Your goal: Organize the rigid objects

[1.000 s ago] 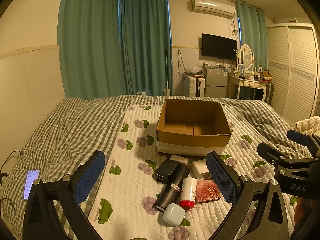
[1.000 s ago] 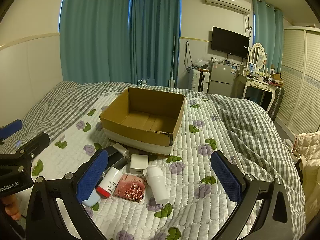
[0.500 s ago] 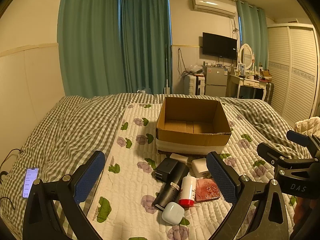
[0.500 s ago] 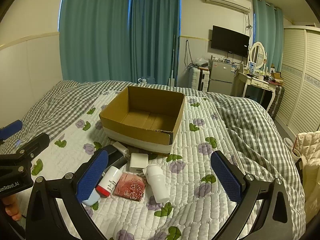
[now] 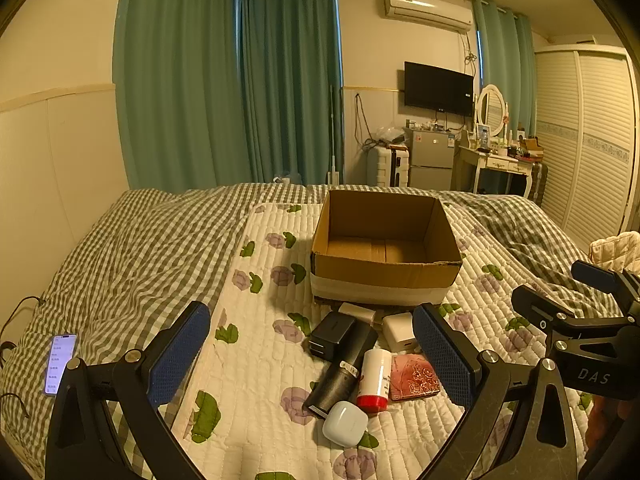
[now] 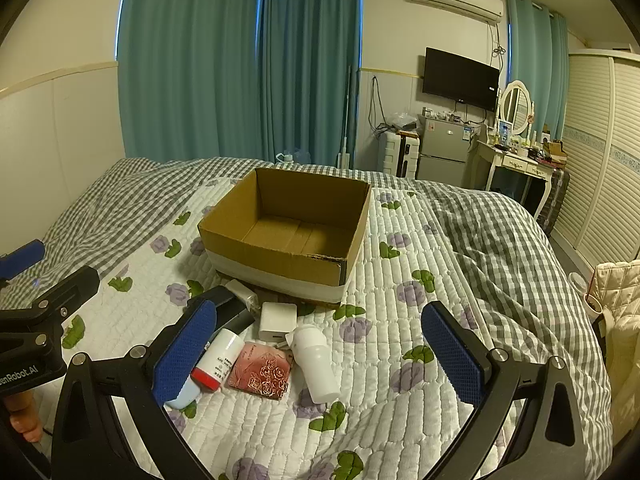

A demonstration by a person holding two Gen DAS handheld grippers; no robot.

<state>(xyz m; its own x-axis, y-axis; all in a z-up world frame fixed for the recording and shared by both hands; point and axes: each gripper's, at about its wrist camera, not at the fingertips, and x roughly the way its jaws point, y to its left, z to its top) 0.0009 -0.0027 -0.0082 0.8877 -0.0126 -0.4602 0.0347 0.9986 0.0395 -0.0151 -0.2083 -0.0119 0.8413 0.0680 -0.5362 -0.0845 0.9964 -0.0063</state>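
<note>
Left wrist view: the left gripper [image 5: 310, 354] is held above the bed with its blue-padded fingers [image 5: 178, 354] spread wide; nothing is gripped between them. A cardboard box [image 5: 384, 276] is seen upright and open on the flowered quilt [image 5: 256, 344], its floor bare. Just in front of the box a cluster of small things is laid out: a black charger [image 5: 332, 335], a black tube [image 5: 340, 376] lying tilted, a white bottle with a red cap [image 5: 374, 380] beside and touching it, a white earbud case [image 5: 345, 423] nearest the camera, a pink patterned wallet [image 5: 414, 377] and a white adapter [image 5: 400, 332]. A lit phone [image 5: 60, 364] is noted well apart, on the checked blanket [image 5: 120, 264] at far left. The other tool is visible at the right edge.

Right wrist view: the right gripper [image 6: 320, 354] is likewise spread wide and carries nothing. Between its fingers [image 6: 452, 354] a white plastic bottle [image 6: 316, 360] is seen on its side, just beside the pink wallet [image 6: 262, 370] and the white adapter [image 6: 278, 318]. The red-capped bottle [image 6: 218, 360] is partly hidden behind the left pad. The box [image 6: 280, 248] sits behind the cluster, close to it; whether it touches the nearest items cannot be told
</note>
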